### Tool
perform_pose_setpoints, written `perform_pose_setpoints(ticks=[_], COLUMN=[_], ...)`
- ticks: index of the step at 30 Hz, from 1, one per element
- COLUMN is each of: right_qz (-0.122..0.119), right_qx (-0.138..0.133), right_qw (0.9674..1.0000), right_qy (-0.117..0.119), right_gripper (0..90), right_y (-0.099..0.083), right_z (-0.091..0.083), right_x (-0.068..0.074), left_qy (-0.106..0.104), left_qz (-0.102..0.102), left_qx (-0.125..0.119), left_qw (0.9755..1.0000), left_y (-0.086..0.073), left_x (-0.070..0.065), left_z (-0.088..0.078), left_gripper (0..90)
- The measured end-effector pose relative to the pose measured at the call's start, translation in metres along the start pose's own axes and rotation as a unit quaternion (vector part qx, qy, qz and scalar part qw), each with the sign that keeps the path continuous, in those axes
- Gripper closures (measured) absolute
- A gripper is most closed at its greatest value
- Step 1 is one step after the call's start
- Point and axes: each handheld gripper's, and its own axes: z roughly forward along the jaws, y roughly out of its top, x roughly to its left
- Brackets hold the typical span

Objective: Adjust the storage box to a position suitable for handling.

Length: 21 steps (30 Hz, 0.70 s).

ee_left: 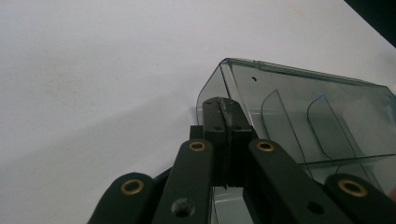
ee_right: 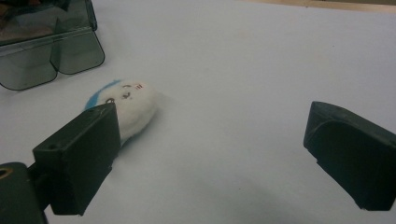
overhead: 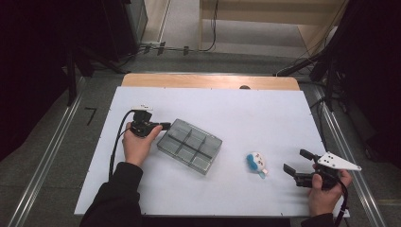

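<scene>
Smoky clear divided tray (overhead: 190,145) lies mid-tabletop (overhead: 246,111). Left hand-held gripper (overhead: 164,126) meets its near-left corner; its own view has jaws pressed together, possibly pinching the tray wall. White-and-blue plush toy (overhead: 257,163) lies right of the tray, face readable from the right gripper view. Right hand-held gripper (overhead: 295,162) spread wide, just beside the toy.

A white-topped table (overhead: 246,113) fills mid-frame. Left of centre lies a smoky compartment tray (overhead: 190,145) (six cells); lower right of it, a small white-and-blue plush toy (overhead: 256,163).

White-topped table (overhead: 265,109), grey carpet floor (overhead: 52,156), cables (overhead: 189,48), wooden furniture (overhead: 283,14), dark surroundings.
</scene>
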Motion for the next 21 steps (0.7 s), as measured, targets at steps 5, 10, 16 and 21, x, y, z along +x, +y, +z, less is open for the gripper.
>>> perform_pose_setpoints(ticks=[5, 10, 16, 21], right_qz=[0.0, 0.0, 0.0, -0.002], right_qx=[-0.001, 0.0, 0.0, 0.001], right_qw=[1.0, 1.0, 1.0, 1.0], right_qy=[0.001, 0.001, 0.001, 0.001], right_gripper=[2.7, 2.7, 2.7, 2.7], right_y=[0.0, 0.0, 0.0, 0.0], right_z=[0.0, 0.0, 0.0, 0.0], right_x=[0.0, 0.0, 0.0, 0.0], left_qy=[-0.008, -0.017, -0.024, -0.032], left_qz=[0.002, 0.006, 0.013, 0.012], left_qx=[0.0, 0.002, 0.0, -0.002], left_qw=[1.0, 0.9998, 0.9996, 0.9994], left_y=[-0.001, -0.004, -0.006, -0.013], left_x=[-0.004, -0.011, -0.018, -0.024], left_z=[0.003, 0.005, 0.005, 0.004], left_gripper=[90.0, 90.0, 90.0, 90.0])
